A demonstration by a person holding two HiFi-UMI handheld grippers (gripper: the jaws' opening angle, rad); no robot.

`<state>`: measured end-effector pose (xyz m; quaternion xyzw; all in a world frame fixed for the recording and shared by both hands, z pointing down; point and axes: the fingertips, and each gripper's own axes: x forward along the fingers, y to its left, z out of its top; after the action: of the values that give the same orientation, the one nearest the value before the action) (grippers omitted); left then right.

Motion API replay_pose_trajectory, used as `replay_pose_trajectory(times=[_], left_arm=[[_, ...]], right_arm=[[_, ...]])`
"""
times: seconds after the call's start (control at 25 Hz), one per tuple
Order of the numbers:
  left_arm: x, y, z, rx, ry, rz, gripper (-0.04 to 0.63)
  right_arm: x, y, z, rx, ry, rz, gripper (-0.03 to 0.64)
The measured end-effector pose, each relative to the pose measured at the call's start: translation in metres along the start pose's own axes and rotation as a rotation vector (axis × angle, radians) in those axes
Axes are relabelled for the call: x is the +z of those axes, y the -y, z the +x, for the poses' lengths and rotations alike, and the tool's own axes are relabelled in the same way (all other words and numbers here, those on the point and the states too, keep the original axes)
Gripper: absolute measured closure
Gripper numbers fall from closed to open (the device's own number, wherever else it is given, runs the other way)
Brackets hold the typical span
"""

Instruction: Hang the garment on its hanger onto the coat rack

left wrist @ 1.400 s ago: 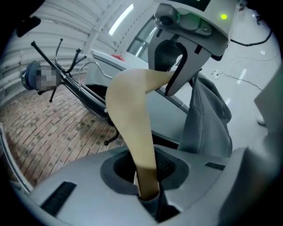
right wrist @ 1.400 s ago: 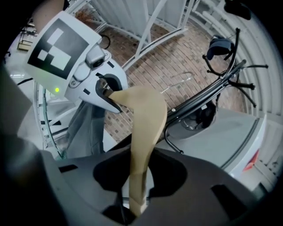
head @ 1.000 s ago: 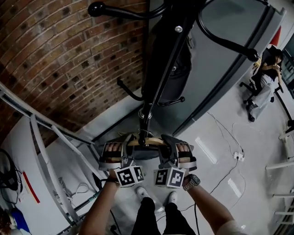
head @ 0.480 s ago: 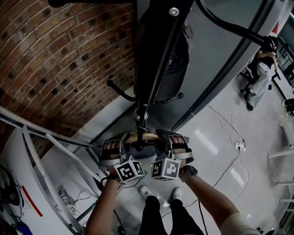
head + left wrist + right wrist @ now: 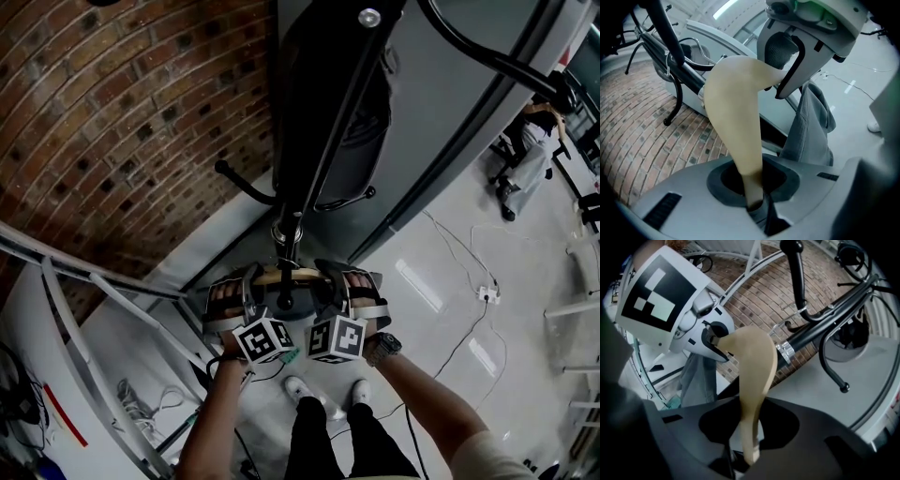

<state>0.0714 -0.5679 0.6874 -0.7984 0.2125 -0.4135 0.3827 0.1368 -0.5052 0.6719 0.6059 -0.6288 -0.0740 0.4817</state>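
Note:
A pale wooden hanger (image 5: 286, 277) is held level between both grippers, close in front of the black coat rack pole (image 5: 323, 141). My left gripper (image 5: 251, 292) is shut on one arm of the hanger (image 5: 733, 108), which runs down into its jaws (image 5: 754, 206). My right gripper (image 5: 330, 289) is shut on the other arm (image 5: 752, 362), pinched low between its jaws (image 5: 747, 458). The grey garment (image 5: 811, 122) hangs from the hanger beneath the grippers and also appears in the right gripper view (image 5: 696, 376). The rack's curved hooks (image 5: 246, 183) stick out just above the hanger.
A brick wall (image 5: 112, 122) stands at left and a grey panel (image 5: 450, 131) behind the rack. A dark item (image 5: 361, 141) hangs on the rack. White metal rails (image 5: 84, 309) run at lower left. Cables and a power strip (image 5: 486, 293) lie on the floor; a seated person (image 5: 530, 159) is far right.
Both grippers have risen with the hanger and come closer to the rack pole. The grip on the hanger is unchanged.

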Motion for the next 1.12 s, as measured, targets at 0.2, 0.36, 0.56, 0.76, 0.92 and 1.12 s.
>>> replay_pose_trajectory(times=[0.2, 0.36, 0.56, 0.76, 0.92, 1.12], left_arm=[[0.003, 0.005, 0.000, -0.014, 0.022, -0.071, 0.511], [0.007, -0.002, -0.013, 0.015, 0.072, -0.173, 0.445], [0.008, -0.008, -0.040, 0.066, 0.121, -0.302, 0.443], [-0.007, -0.011, -0.081, 0.106, 0.097, -0.537, 0.443], [-0.003, -0.021, -0.132, 0.165, 0.127, -0.680, 0.500], [0.025, -0.024, -0.200, 0.197, 0.172, -0.844, 0.594]], right_arm=[[0.000, -0.002, -0.002, 0.025, 0.014, 0.037, 0.511], [0.002, -0.004, -0.008, 0.064, 0.078, 0.130, 0.372], [-0.002, 0.000, -0.028, 0.076, 0.108, 0.263, 0.370], [-0.003, 0.013, -0.070, 0.053, 0.170, 0.500, 0.374], [0.004, 0.022, -0.112, 0.054, 0.247, 0.658, 0.568], [0.019, 0.024, -0.175, 0.183, 0.355, 0.863, 0.577]])
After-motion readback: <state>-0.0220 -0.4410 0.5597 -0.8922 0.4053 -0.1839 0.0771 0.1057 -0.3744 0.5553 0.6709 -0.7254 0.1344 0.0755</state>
